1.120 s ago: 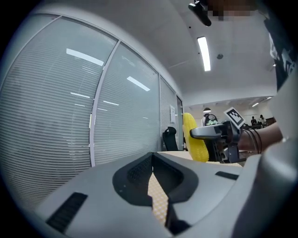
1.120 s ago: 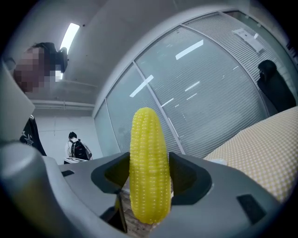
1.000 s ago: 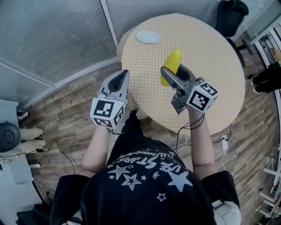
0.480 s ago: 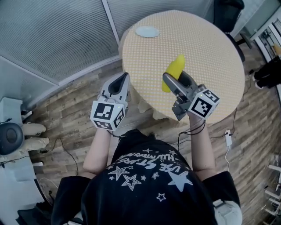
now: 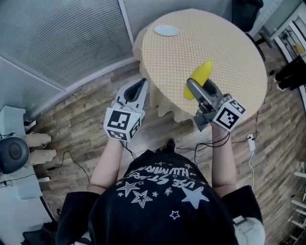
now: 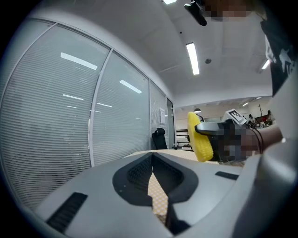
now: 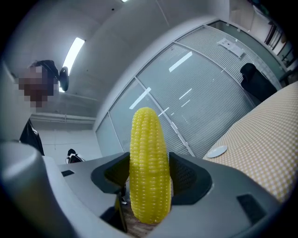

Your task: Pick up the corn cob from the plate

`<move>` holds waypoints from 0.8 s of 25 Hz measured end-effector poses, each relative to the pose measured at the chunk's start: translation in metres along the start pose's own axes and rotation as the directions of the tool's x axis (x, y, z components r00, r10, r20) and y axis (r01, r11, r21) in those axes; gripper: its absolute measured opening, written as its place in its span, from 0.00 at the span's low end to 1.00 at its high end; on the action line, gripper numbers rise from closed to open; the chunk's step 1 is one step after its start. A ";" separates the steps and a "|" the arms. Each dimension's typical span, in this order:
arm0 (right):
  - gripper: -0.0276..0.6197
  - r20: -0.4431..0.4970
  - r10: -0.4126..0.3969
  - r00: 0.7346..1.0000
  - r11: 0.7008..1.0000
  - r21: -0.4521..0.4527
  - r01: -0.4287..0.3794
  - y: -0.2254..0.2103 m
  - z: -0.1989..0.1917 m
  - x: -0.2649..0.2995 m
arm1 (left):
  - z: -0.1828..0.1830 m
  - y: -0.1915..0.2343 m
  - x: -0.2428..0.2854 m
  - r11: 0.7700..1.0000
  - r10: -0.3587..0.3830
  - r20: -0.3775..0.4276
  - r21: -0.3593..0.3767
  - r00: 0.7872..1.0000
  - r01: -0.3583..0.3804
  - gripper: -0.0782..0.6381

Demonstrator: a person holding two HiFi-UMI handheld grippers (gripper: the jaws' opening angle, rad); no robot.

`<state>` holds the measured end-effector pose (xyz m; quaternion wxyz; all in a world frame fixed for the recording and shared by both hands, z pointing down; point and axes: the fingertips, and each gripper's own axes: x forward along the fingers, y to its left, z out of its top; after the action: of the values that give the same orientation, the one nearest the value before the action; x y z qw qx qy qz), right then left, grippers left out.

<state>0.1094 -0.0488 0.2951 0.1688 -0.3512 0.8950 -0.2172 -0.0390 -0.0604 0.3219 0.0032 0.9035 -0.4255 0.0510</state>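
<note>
A yellow corn cob (image 7: 149,165) stands upright between the jaws of my right gripper (image 7: 149,179), which is shut on it. In the head view the corn cob (image 5: 200,77) sticks out past my right gripper (image 5: 193,88), held in the air over the near edge of the round table (image 5: 224,43). The small white plate (image 5: 167,30) lies bare at the table's far left; it also shows in the right gripper view as the plate (image 7: 216,151). My left gripper (image 5: 139,91) hangs shut and holds nothing, just off the table's left edge. From the left gripper view the corn cob (image 6: 199,135) appears to the right.
The table wears a beige checked cloth (image 5: 210,28). Ribbed glass wall panels (image 5: 62,38) run along the left. Wood floor (image 5: 71,139) lies below, with cables (image 5: 248,143) and a black chair (image 5: 244,9) beyond the table.
Both grippers and the person have drawn back from the table; the table and plate sit farther away in the head view. The corn stays gripped in the right gripper.
</note>
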 end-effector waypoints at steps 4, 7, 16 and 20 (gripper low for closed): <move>0.45 0.023 -0.022 0.999 0.999 -0.027 0.023 0.031 -0.010 -0.009 | -0.002 -0.004 -0.032 1.000 -0.025 0.008 0.002 1.000 0.025 0.12; 0.45 0.032 -0.036 0.999 0.998 -0.050 0.037 0.053 -0.016 -0.019 | -0.002 -0.009 -0.054 0.999 -0.040 0.018 0.003 0.999 0.040 0.12; 0.45 0.025 -0.104 0.994 0.990 -0.094 0.106 0.104 -0.041 -0.047 | -0.001 -0.028 -0.111 0.998 -0.068 0.037 -0.010 0.997 0.069 0.12; 0.45 0.020 -0.127 0.992 0.987 -0.097 0.128 0.123 -0.055 -0.054 | -0.002 -0.034 -0.135 0.997 -0.077 0.040 -0.014 0.996 0.077 0.12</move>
<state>0.0539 0.0847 0.2873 0.1432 -0.4169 0.8791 -0.1811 -0.0986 0.0648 0.3122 0.0040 0.9200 -0.3907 0.0299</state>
